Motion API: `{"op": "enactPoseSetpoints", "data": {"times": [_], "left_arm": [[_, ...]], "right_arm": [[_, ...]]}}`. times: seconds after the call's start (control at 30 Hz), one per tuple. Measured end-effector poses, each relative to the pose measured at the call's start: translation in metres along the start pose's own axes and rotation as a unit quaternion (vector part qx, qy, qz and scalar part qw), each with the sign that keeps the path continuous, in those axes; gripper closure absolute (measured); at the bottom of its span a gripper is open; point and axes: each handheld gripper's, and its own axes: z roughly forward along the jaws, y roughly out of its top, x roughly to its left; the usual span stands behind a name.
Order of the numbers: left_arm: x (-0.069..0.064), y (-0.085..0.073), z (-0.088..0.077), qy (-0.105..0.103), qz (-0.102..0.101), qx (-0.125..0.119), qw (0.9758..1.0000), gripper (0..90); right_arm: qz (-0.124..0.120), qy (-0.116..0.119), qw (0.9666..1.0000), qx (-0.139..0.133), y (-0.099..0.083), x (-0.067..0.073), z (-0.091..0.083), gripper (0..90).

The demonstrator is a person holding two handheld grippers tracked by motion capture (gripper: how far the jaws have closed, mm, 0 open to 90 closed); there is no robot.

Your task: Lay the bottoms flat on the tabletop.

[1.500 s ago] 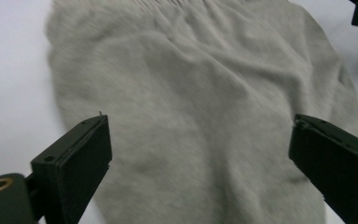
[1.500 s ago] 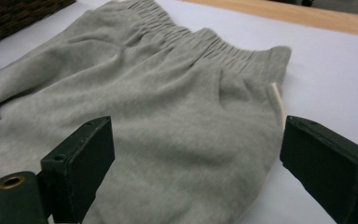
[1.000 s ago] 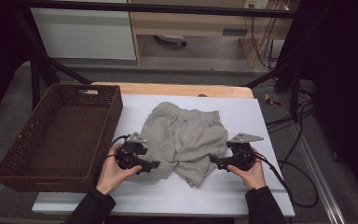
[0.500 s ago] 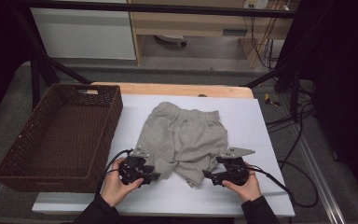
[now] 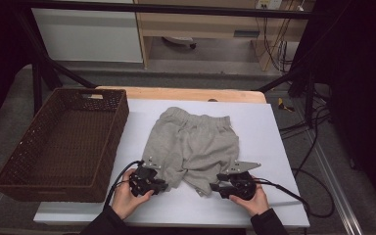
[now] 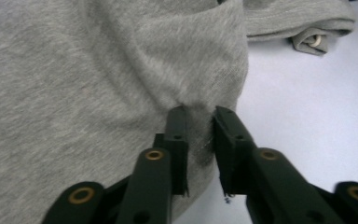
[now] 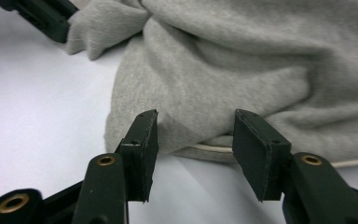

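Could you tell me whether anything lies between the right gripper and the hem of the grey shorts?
Nothing visible does. The right gripper has just been closing, and the hem of the grey shorts already sits between its jaws, not yet pinched. The left gripper is already shut on the other leg.

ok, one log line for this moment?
left hand-held gripper: closing, pinching grey cotton shorts hem | right hand-held gripper: closing, hem between jaws, not clamped

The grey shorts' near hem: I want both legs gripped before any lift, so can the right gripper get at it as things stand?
Probably yes. The right gripper has its jaws either side of the grey shorts' hem edge, with bare white table beside it and nothing between. Its jaws have just been closing, not yet pinching.
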Motion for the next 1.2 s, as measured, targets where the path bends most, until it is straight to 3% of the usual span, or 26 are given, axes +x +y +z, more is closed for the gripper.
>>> {"op": "enactPoseSetpoints", "data": {"times": [0.13, 0.23, 0.3, 0.43, 0.7, 0.83, 1.0, 1.1, 1.2], "left_arm": [[-0.001, 0.001, 0.0, 0.006, -0.001, 0.002, 1.0, 84.4], [0.0, 0.002, -0.001, 0.004, 0.001, 0.005, 1.0, 86.3], [0.001, 0.002, -0.004, 0.002, 0.002, 0.003, 1.0, 86.7], [0.007, 0.005, -0.019, 0.006, -0.001, -0.015, 0.9999, 86.8], [0.026, 0.01, -0.039, 0.021, -0.027, -0.047, 0.9983, 87.0], [0.031, 0.008, -0.037, 0.026, -0.036, -0.046, 0.998, 87.0], [0.035, 0.006, -0.036, 0.019, -0.041, -0.045, 0.998, 86.9], [0.034, 0.006, -0.035, 0.017, -0.038, -0.042, 0.9982, 86.9], [0.033, 0.005, -0.034, 0.018, -0.038, -0.041, 0.9983, 86.8]], "right_arm": [[-0.003, 0.006, 1.0, -0.004, 0.001, 0.004, 0.003, 51.2], [-0.013, 0.005, 0.9998, -0.013, 0.003, 0.007, 0.005, 66.3], [-0.006, 0.006, 0.9997, -0.022, 0.005, 0.006, 0.006, 77.8], [-0.006, 0.015, 0.9997, -0.02, 0.01, 0.003, 0.002, 86.7], [-0.012, 0.02, 0.9992, -0.032, 0.037, 0.002, 0.003, 87.6], [-0.008, 0.013, 0.9995, -0.029, 0.053, 0.0, 0.022, 87.6], [-0.013, 0.004, 0.9999, 0.006, 0.051, 0.001, 0.051, 86.1], [-0.017, -0.002, 0.9998, 0.003, 0.047, 0.003, 0.052, 78.7], [-0.018, -0.002, 0.9997, -0.015, 0.046, 0.006, 0.039, 65.5]]}}
